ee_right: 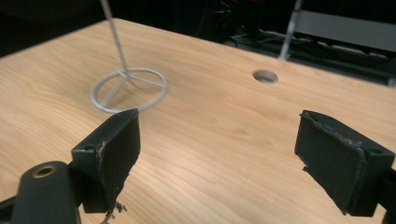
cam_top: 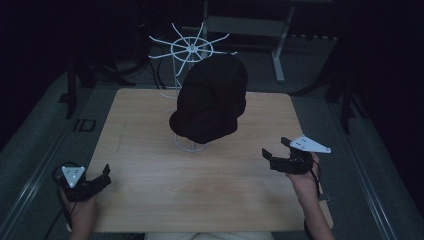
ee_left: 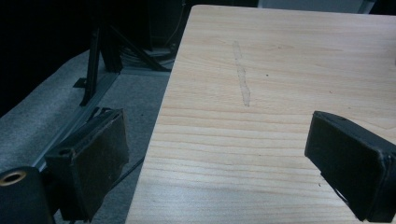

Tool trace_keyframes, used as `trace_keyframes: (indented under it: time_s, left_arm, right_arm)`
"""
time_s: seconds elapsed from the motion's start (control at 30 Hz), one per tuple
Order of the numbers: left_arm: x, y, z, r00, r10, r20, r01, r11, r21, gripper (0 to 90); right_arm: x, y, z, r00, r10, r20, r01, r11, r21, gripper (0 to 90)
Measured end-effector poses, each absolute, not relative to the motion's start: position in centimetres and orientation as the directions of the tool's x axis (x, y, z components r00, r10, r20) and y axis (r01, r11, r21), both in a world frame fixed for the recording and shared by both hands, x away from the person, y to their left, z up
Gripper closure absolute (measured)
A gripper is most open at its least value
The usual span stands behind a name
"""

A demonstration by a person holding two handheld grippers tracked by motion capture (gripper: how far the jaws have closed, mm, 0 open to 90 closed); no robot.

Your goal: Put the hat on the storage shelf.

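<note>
A black hat (cam_top: 212, 98) hangs on a white wire stand (cam_top: 191, 144) in the middle of the wooden table (cam_top: 150, 165). The stand's ring base (ee_right: 129, 90) and thin pole (ee_right: 115, 35) appear in the right gripper view. A second wire rack (cam_top: 189, 48) with spokes rises behind the hat. My left gripper (cam_top: 106, 174) rests at the table's near left corner, open and empty. At the right, my right gripper (cam_top: 275, 146) is held open with nothing between its jaws, well short of the stand.
A round cable hole (ee_right: 265, 76) sits in the tabletop beyond the right gripper. Grey floor and dark frame legs (ee_left: 95, 60) lie past the table's left edge. A metal desk frame (cam_top: 278, 45) stands at the back.
</note>
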State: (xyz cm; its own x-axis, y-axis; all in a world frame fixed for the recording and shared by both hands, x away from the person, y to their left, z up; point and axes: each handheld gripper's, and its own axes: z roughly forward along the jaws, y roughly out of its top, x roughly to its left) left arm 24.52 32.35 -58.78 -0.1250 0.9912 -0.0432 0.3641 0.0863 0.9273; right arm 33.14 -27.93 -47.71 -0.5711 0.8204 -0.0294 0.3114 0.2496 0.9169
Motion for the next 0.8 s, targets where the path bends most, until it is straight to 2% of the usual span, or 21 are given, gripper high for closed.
trace_keyframes:
  time_s: [0.3,0.47,0.63,0.8]
  left_arm:
    - [24.5,32.3,-58.8,-0.125,0.991,-0.043,0.363,0.086,0.928,6.7]
    - [24.5,32.3,-58.8,-0.125,0.991,-0.044,0.363,0.087,0.928,6.7]
    - [24.5,32.3,-58.8,-0.126,0.991,-0.044,0.363,0.087,0.928,6.7]
    - [24.5,32.3,-58.8,-0.125,0.991,-0.043,0.363,0.087,0.928,6.7]
  right_arm:
    - [33.3,-30.1,-51.7,-0.498,0.867,-0.034,0.386,0.256,0.886,14.0]
    - [32.8,-31.4,-53.3,-0.452,0.891,-0.053,0.391,0.250,0.886,14.0]
    - [32.2,-32.7,-54.7,-0.425,0.901,-0.084,0.404,0.272,0.873,14.0]
    - [31.7,-34.1,-55.3,-0.385,0.921,-0.059,0.428,0.235,0.873,14.1]
